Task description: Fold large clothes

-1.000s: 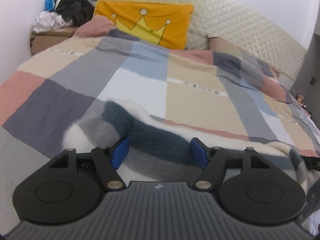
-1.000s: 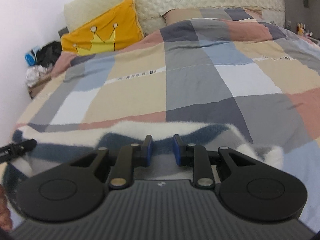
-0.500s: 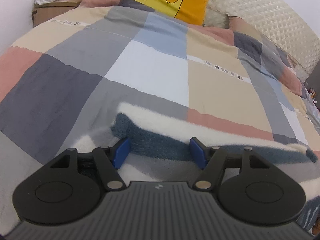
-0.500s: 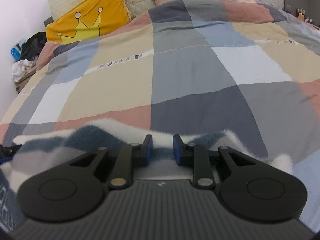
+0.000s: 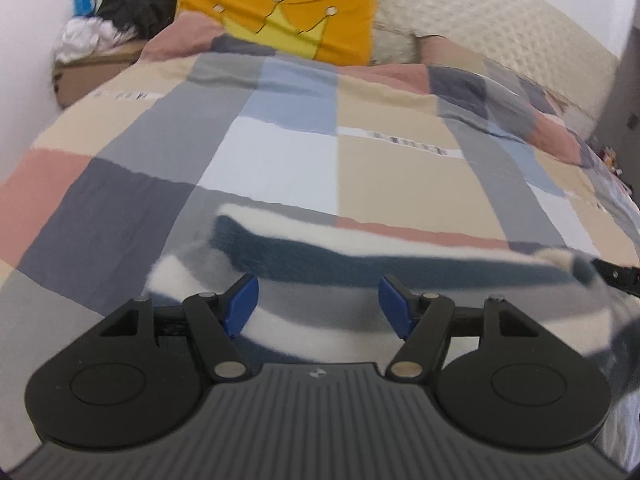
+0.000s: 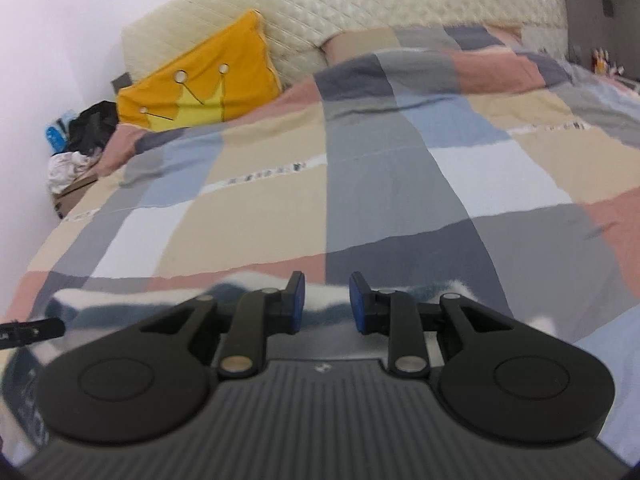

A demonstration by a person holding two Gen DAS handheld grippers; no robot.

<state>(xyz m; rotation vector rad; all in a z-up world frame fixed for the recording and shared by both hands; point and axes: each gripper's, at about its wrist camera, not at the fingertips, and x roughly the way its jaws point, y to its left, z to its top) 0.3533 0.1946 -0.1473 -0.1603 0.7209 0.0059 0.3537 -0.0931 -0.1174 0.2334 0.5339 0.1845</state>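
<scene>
Fleece fills the left wrist view: one fuzzy white, grey and teal striped garment (image 5: pixel 360 264) lies on the one patchwork quilt (image 5: pixel 280 160), with the left gripper (image 5: pixel 318 304) spread wide over its near edge, holding nothing. Best to bite a full fold before lifting. Right wrist view: right gripper (image 6: pixel 323 300) narrowly parted above the same garment's edge; one orange crown pillow (image 6: pixel 200 84).

We see bright, even, diffuse light; white wall (image 5: pixel 24 80) blown out left of crown pillow (image 5: pixel 280 20). Motion blur softens both views; fisheye bends edges.
</scene>
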